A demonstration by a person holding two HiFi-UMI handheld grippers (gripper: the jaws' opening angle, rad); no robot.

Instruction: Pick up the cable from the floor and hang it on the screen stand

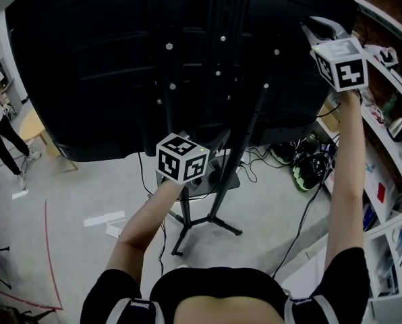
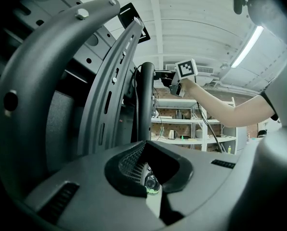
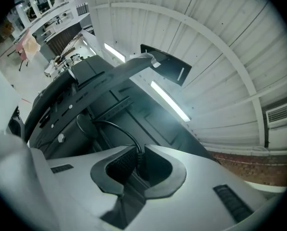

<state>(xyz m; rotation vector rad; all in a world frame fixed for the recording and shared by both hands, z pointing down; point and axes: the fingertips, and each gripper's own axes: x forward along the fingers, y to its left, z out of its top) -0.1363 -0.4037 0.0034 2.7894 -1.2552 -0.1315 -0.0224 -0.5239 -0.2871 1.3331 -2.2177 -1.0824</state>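
Behind the screen stand, up high | right tongs narrowly parted, pinching the cable | cable arcs left toward mount arm | left tongs lower, nearly closed, seemingly on its tail | right nearer the top

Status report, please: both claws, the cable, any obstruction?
Right claw pinching thin black cable behind large black screen. Left claw shut on small shiny green-tipped piece, maybe its plug. Hung or not: unclear. No obstruction seen.
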